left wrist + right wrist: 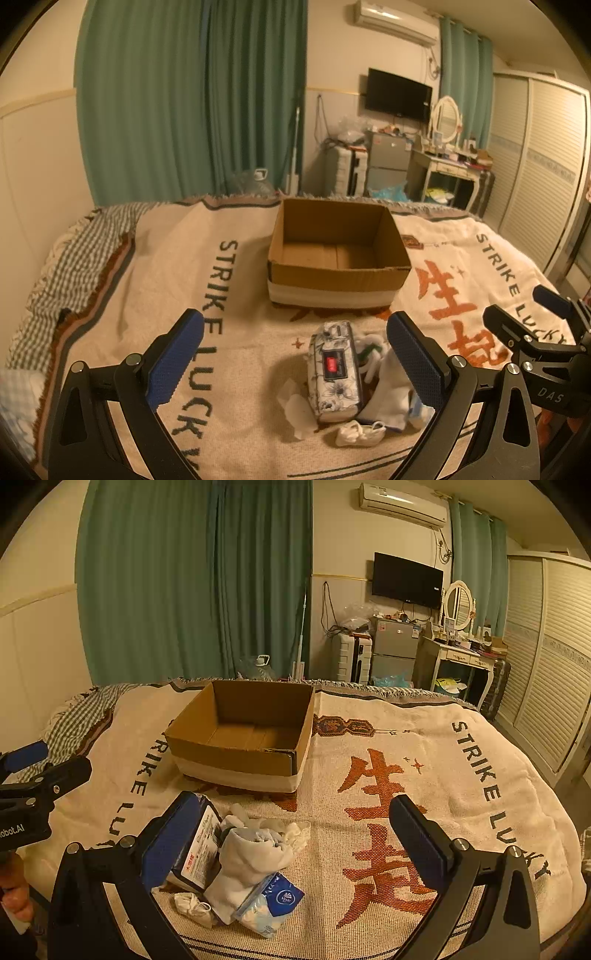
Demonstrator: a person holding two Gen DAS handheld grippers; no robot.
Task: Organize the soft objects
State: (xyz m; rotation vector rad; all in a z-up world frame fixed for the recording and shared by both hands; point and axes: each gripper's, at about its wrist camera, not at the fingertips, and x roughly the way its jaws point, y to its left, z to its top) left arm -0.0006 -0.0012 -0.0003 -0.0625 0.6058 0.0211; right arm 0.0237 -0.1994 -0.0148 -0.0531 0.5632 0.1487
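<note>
An open, empty cardboard box (338,254) stands on the bed; it also shows in the right wrist view (243,738). In front of it lies a pile: a floral tissue pack (334,371) (197,849), a white sock bundle (255,856) (391,387), a blue pocket tissue pack (269,904), a small crumpled white cloth (360,432) (194,906) and loose white tissue (295,406). My left gripper (295,354) is open above the pile, holding nothing. My right gripper (295,838) is open over the pile's right side, empty; it shows at the right edge of the left wrist view (535,314).
The bed is covered by a cream blanket (406,775) with orange characters and "STRIKE LUCKY" lettering. A checked sheet (74,251) shows at the left. Green curtains, a small fridge (393,646), a dressing table (465,653) and a wardrobe stand beyond the bed.
</note>
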